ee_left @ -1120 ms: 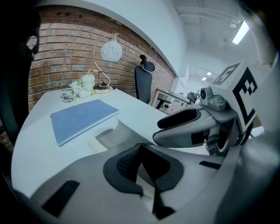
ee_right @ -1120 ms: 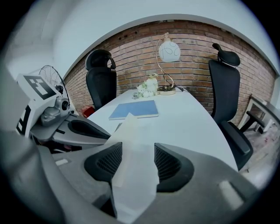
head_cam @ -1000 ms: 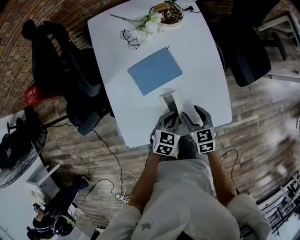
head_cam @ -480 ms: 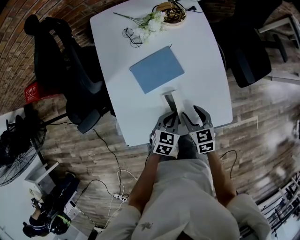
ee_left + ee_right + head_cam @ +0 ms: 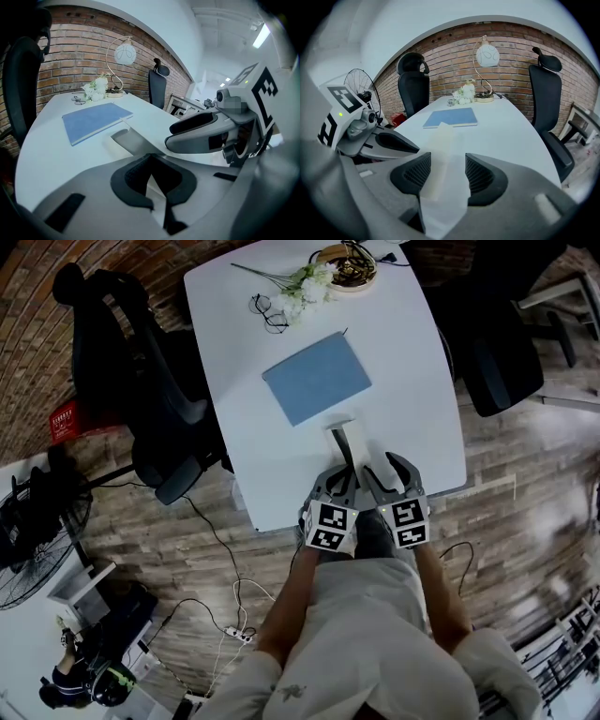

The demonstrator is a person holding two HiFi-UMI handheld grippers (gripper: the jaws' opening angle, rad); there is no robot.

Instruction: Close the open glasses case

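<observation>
The pale open glasses case [image 5: 345, 442] lies lengthwise on the white table [image 5: 412, 381], near its front edge. In the right gripper view the case [image 5: 439, 140] runs between my right gripper's [image 5: 447, 171] spread pads, with table showing beside it; that gripper is open. My left gripper [image 5: 342, 476] sits at the case's near end, left of the right gripper [image 5: 382, 468]. In the left gripper view its tips [image 5: 150, 164] meet, and the case [image 5: 136, 140] lies just beyond them. Nothing shows between its pads.
A blue notebook [image 5: 317, 379] lies mid-table beyond the case. Glasses [image 5: 264, 315], white flowers [image 5: 305, 287] and a lamp base [image 5: 342, 266] stand at the far end. Black office chairs flank the table at the left [image 5: 141, 381] and right [image 5: 497, 343].
The head view has drifted slightly. Both grippers and the case stay where they were.
</observation>
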